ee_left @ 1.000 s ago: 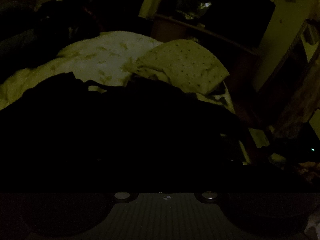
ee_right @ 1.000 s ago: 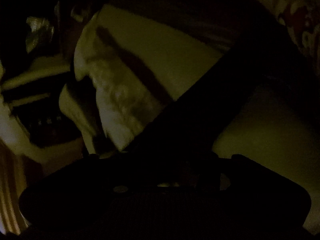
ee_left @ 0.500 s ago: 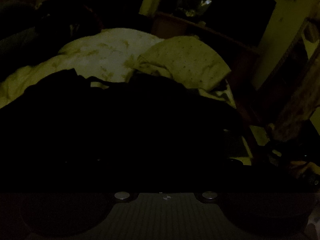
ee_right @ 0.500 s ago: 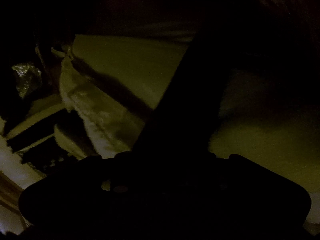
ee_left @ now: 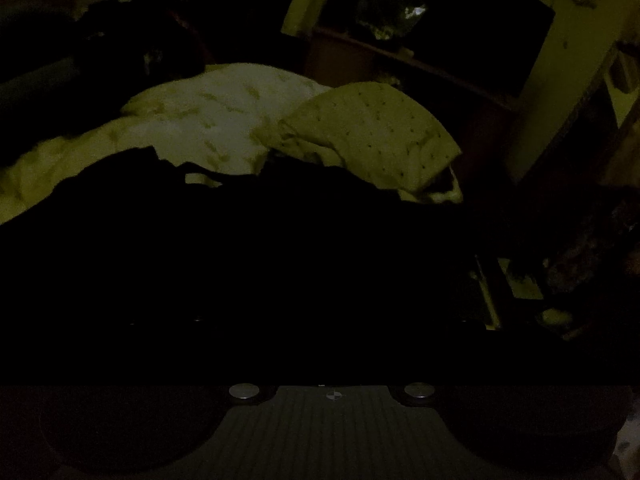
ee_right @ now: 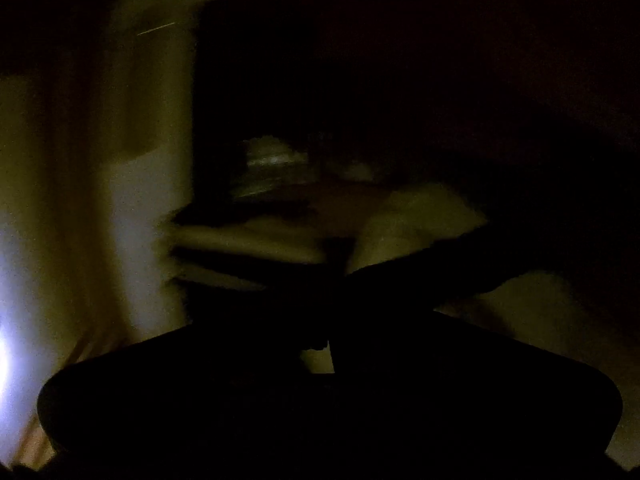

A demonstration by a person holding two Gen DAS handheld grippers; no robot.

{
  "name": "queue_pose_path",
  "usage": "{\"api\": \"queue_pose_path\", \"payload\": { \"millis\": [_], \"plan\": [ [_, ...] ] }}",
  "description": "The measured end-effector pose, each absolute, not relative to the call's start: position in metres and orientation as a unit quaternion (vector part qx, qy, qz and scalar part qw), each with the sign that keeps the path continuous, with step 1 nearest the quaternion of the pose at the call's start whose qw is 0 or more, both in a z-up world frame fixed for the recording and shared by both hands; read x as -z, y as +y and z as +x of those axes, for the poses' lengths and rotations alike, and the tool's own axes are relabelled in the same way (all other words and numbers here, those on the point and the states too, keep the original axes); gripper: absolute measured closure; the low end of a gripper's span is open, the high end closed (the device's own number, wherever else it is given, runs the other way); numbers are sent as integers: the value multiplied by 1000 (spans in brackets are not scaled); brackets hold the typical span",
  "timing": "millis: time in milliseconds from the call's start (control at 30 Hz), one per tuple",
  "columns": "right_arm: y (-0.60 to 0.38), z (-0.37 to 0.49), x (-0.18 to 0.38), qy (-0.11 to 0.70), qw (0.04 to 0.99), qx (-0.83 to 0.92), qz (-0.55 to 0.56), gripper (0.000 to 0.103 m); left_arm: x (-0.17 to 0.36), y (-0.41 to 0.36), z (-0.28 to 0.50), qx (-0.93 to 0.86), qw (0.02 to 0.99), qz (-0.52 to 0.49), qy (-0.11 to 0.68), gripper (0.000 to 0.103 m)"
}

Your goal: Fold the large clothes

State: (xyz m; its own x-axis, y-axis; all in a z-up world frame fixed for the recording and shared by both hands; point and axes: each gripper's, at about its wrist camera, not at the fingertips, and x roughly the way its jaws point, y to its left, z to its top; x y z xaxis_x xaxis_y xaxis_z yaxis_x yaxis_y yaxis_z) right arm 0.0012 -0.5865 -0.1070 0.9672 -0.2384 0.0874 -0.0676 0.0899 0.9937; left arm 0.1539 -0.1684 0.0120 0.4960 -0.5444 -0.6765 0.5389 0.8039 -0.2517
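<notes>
The room is very dark. In the left wrist view a large black garment (ee_left: 248,248) lies spread over the bed and fills the lower middle; my left gripper's fingers are lost in the blackness against it. In the right wrist view a dark strip of the garment (ee_right: 460,264) runs from my right gripper (ee_right: 328,344) up toward the right, stretched taut. The fingers there look closed together on the cloth, though the frame is blurred.
A pale patterned duvet (ee_left: 208,120) and a dotted pillow (ee_left: 372,128) lie behind the garment. A dark screen (ee_left: 460,28) stands on a shelf at the back. A lit curtain (ee_right: 60,208) hangs at the left of the right wrist view.
The right gripper has swung round with the dark cloth, its view turning from the bed to the curtain and furniture. The left view has barely shifted.
</notes>
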Motion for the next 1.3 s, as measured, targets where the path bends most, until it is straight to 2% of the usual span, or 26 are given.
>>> {"api": "queue_pose_path", "payload": {
  "millis": [67,133,267,367,433,567,733,800,867,967,1033,1167,1233,1300],
  "plan": [
    [-584,-5,74,-150,777,19,610,98,-13,-166,153,312,866,-5,391,0],
    [-585,-9,66,-156,787,18,597,98,-13,-163,153,311,866,-10,391,0],
    [-589,0,121,-7,733,134,667,98,-9,-161,151,310,863,-13,399,0],
    [-590,-5,175,48,609,163,775,98,-8,-160,149,311,862,-12,400,0],
    [-588,-10,187,51,579,178,794,98,-7,-158,148,310,862,-13,402,0],
    [-589,-16,182,44,581,198,788,98,-7,-152,149,307,862,-18,403,0],
    [-588,-18,152,25,655,201,728,98,-11,-136,150,289,871,-34,396,0],
    [-575,-1,112,14,734,170,657,98,-15,-123,150,267,882,-44,386,0],
    [-544,24,54,4,836,114,536,98,-20,-106,153,233,894,-56,377,0],
    [-448,56,-29,-3,954,-50,295,98,-28,-74,155,176,914,-70,360,0],
    [-377,84,-52,74,959,-180,206,98,-32,-50,158,141,920,-77,357,0],
    [-261,106,-11,216,953,-207,37,98,-33,-9,158,95,923,-97,360,0],
    [-237,109,25,271,944,-188,-11,90,-26,3,161,80,915,-97,383,0],
    [-231,106,46,273,940,-199,-37,85,-19,12,161,75,912,-107,390,0]
  ]
}}
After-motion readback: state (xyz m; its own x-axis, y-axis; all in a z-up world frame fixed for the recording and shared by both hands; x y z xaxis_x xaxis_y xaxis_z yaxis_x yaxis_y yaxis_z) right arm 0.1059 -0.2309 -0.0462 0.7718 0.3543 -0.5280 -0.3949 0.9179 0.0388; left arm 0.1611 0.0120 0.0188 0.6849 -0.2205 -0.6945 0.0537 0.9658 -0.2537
